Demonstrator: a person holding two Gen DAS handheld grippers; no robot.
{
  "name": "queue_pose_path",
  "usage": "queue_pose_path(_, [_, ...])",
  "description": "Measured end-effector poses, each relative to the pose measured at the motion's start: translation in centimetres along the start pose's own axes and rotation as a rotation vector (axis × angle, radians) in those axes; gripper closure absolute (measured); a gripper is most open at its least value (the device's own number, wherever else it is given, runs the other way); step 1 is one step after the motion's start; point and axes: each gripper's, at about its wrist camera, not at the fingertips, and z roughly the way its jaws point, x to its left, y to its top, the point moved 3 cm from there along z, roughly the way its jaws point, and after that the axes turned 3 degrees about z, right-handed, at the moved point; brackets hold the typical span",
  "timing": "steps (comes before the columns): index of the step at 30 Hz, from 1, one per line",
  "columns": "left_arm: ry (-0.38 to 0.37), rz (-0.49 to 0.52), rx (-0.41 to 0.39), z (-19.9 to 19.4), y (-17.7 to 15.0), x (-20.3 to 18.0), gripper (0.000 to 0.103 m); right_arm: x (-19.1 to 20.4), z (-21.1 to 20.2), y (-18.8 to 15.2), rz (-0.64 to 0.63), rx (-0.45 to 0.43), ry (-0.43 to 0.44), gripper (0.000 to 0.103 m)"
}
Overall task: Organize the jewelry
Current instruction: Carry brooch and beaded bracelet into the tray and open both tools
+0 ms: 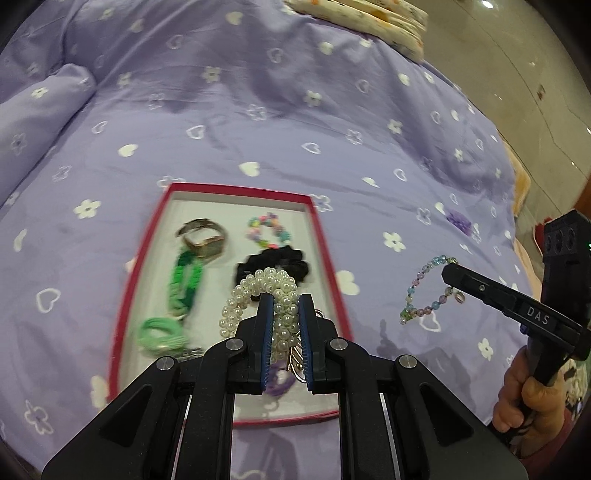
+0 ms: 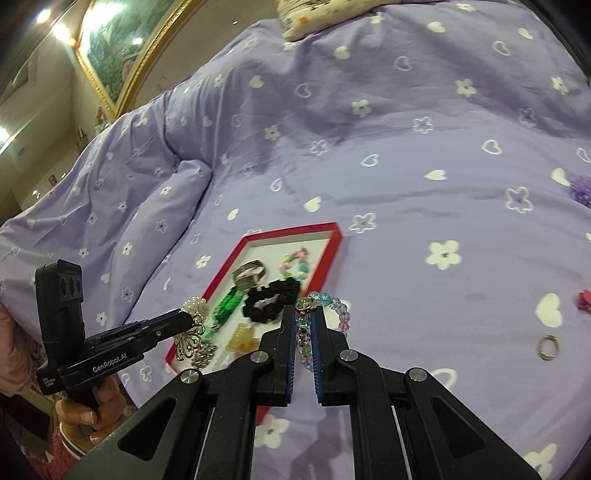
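Note:
A red-rimmed tray [image 1: 325,236] lies on the purple bedspread and holds a watch [image 1: 203,240], green bands [image 1: 184,284], a pastel bead bracelet [image 1: 267,230] and a black scrunchie [image 1: 277,264]. My left gripper [image 1: 286,306] is shut on a white pearl hairpiece [image 1: 258,295] and holds it over the tray's near part. My right gripper [image 2: 303,314] is shut on a glass bead bracelet [image 2: 332,306], lifted just right of the tray [image 2: 334,254]. In the left wrist view that bracelet [image 1: 424,291] hangs from the right gripper's tip.
A purple flower piece [image 1: 458,221], a gold ring [image 2: 547,347] and a small red item [image 2: 583,301] lie loose on the bedspread at the right. A yellow claw clip [image 2: 243,339] lies in the tray. A folded floral cloth [image 1: 369,18] sits at the far edge.

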Motion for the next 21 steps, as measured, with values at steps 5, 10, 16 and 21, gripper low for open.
queue_pose_path(5, [0.026,-0.042,-0.014,-0.8,-0.1,2.5,0.091,2.3,1.5,-0.1,-0.031,0.019,0.029,0.096])
queue_pose_path(10, [0.042,-0.068,-0.018,-1.1,-0.2,4.2,0.091,4.4,2.8,0.1,-0.058,0.031,0.055,0.096])
queue_pose_path(16, [0.054,-0.093,-0.009,-0.6,-0.3,5.7,0.091,6.7,4.7,0.6,-0.092,0.041,0.086,0.096])
queue_pose_path(21, [0.061,-0.100,0.003,0.3,-0.1,6.5,0.091,7.7,6.6,1.1,-0.092,0.052,0.104,0.096])
